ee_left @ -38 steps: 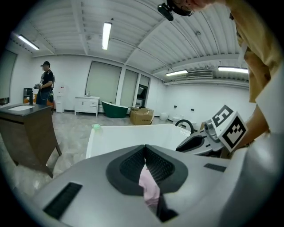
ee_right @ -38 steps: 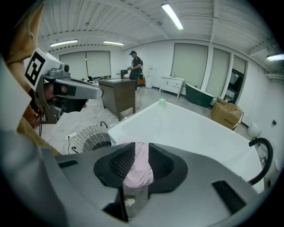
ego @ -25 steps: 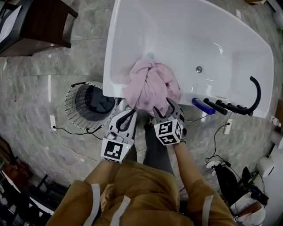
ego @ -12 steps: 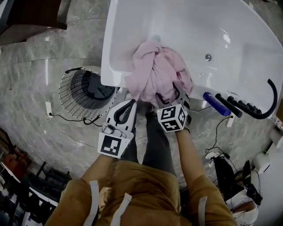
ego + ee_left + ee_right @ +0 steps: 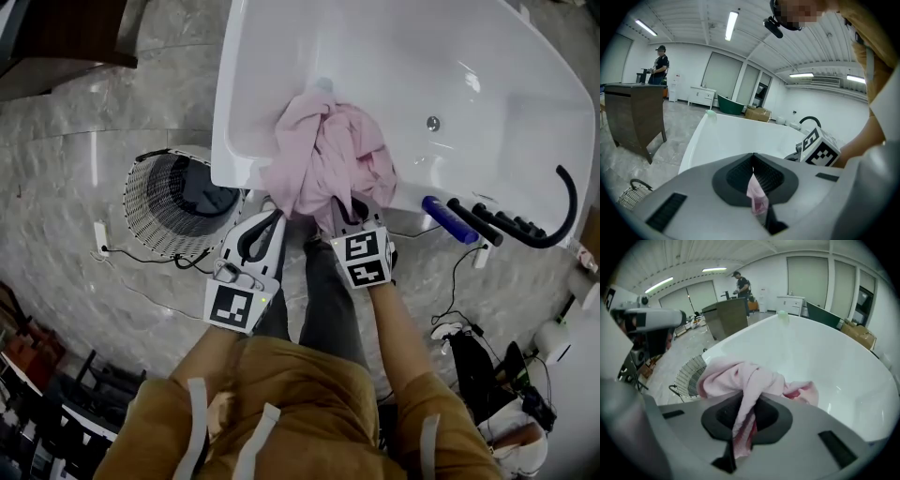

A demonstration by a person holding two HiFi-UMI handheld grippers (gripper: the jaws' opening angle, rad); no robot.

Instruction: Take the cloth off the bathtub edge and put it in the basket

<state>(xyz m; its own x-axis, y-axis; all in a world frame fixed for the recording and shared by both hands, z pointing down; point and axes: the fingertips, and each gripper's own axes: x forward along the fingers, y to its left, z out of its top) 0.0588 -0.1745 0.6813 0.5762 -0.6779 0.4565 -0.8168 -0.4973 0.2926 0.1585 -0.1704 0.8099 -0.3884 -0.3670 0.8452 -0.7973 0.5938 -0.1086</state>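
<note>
From the head view, one pink cloth (image 5: pixel 328 164) lay heaped over the near edge of the bathtub (image 5: pixel 230 141), just beyond both tongs. One basket (image 5: pixel 155 202) stood to the left, nearer the left tongs (image 5: pixel 274 220).

In the left gripper view, these pinched a cloth corner.

In the right gripper view, the right tongs (image 5: pixel 749 404), jaws just closing, clamped a fold.

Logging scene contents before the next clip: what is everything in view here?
cloth: one, pink, heaped on the bathtub's near edge
bathtub: one, white, ahead
basket: one, wire, on the floor left of the bathtub
dark item: one, in the basket
hose: one, black, at the bathtub's right end
blue handle: one, beside the hose
desk: one, dark, upper left
bystander: one, far off, beyond the desk
left gripper: shut on cloth
right gripper: jaws just closing, shut on cloth
</note>
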